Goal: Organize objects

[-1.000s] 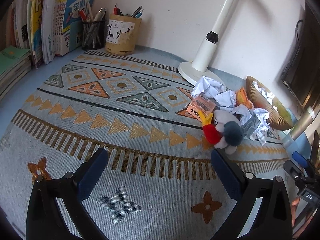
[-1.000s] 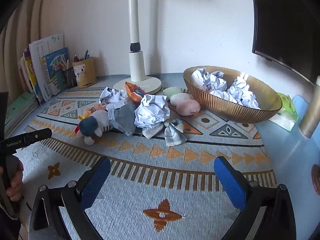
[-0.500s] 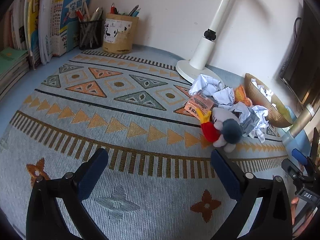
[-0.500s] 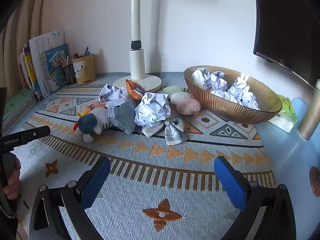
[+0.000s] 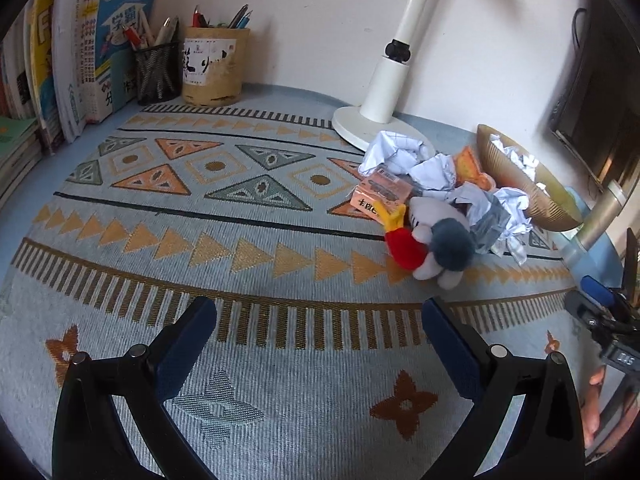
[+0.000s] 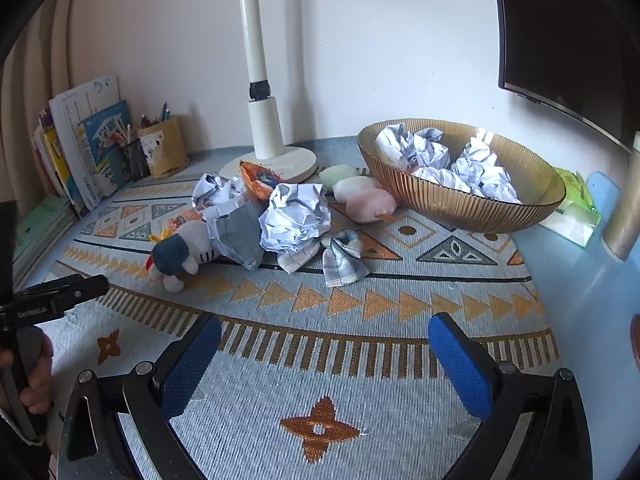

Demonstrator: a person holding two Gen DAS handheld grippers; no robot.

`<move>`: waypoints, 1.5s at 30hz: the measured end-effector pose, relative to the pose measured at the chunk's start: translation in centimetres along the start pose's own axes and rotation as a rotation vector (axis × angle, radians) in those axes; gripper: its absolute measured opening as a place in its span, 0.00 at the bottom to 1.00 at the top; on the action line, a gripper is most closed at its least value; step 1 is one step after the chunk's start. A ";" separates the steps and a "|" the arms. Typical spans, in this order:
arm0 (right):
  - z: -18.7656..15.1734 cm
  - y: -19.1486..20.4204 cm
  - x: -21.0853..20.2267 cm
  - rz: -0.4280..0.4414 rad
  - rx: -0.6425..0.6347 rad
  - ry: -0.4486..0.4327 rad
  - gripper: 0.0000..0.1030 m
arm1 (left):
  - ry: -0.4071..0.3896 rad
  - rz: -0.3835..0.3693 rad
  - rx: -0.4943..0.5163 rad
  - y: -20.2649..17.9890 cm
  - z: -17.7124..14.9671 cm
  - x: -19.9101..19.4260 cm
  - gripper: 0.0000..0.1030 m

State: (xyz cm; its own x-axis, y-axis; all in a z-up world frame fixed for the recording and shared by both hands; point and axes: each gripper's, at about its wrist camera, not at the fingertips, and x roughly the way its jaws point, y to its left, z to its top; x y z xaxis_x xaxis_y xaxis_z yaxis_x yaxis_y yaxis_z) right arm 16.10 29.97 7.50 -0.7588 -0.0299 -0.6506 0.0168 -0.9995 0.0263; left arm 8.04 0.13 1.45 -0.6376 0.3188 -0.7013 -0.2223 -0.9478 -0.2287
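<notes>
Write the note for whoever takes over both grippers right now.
Left gripper: open, empty, above the mat.
Right gripper: open, empty, above the mat's near edge.
Things: a pile in front of the lamp base holds the plush toy, a large crumpled paper ball, a checked cloth, an orange packet and soft pastel lumps.
Done: several paper balls already lie in the gold bowl.
Left: probably bin the loose paper in the bowl, then sort toy, cloth and packet.
</notes>
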 end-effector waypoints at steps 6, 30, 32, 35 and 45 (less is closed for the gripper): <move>-0.1 0.4 0.1 -0.034 -0.019 -0.002 1.00 | -0.018 -0.028 -0.017 0.3 0.1 -0.2 0.99; -0.1 0.8 -0.2 -0.016 -0.043 -0.021 1.00 | 0.010 0.013 0.002 -0.1 0.1 0.2 0.99; -0.1 0.6 -0.1 -0.001 -0.037 -0.012 1.00 | 0.013 0.016 0.007 -0.2 0.1 0.3 0.99; -0.1 0.4 0.0 0.017 -0.030 0.005 1.00 | 0.031 0.005 0.025 -0.4 0.1 0.4 0.99; 3.9 -3.0 2.0 0.250 0.094 0.240 1.00 | 0.116 -0.212 0.093 -4.1 3.0 1.0 0.99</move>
State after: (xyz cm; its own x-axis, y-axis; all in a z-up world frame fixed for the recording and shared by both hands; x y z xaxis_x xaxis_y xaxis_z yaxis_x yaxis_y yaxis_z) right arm 12.04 32.99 9.09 -0.5640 -0.2862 -0.7746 0.1141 -0.9560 0.2702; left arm 6.09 4.34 3.77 -0.4817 0.5023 -0.7181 -0.4123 -0.8530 -0.3201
